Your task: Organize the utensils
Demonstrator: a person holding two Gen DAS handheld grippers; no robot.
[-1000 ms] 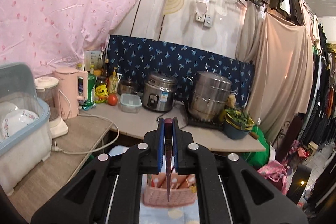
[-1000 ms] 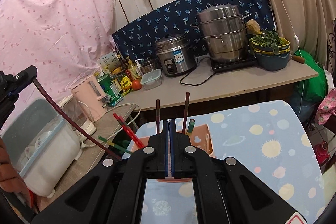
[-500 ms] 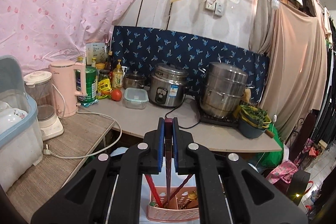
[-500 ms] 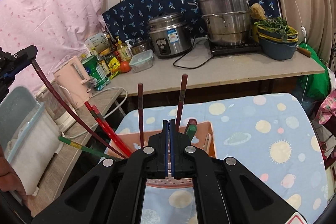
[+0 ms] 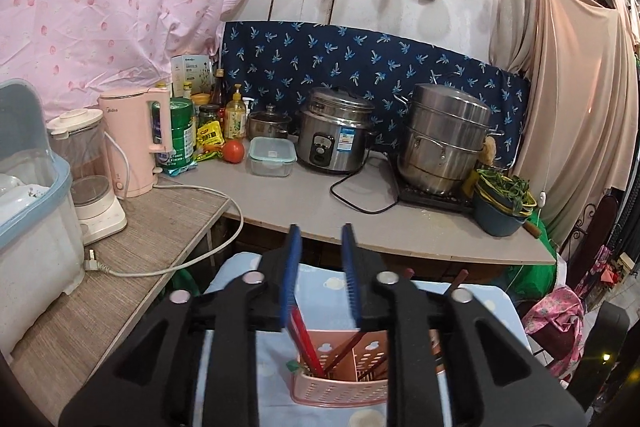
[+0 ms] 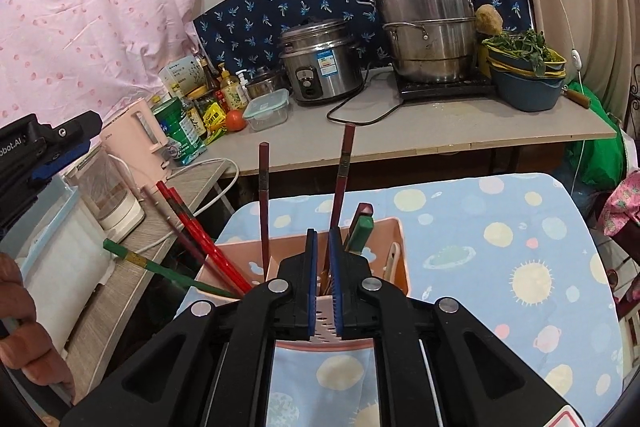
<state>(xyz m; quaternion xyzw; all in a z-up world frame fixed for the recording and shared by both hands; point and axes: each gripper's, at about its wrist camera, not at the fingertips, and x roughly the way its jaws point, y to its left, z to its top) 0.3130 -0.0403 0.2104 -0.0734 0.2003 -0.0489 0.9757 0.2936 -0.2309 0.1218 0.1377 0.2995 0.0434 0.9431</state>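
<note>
Several chopsticks already stand in the pink perforated plastic utensil basket, which sits on my table with the pale blue planet-print cloth, toward its far left corner, near the grey wooden counter. From the right wrist view I count two dark brown chopsticks standing nearly upright in a middle compartment, a pair of red chopsticks and one green chopstick leaning out over the basket's left rim, and a green-handled utensil tilted in the right part; which divider each lands behind I cannot fully tell. My left gripper hovers above the basket with its blue-padded jaws spread apart and nothing between them, the red chopsticks visible below through the gap. My right gripper hangs just over the basket's near rim, its jaws parted only narrowly and holding nothing that I can see. I judge the task well advanced: the sticks I can see are all in the basket, and no loose utensil shows on the cloth in either view, though the grippers' bodies hide the near part of the table. What may be left, in my judgement, is tidying the leaning red and green sticks so they sit upright with their kind.
</note>
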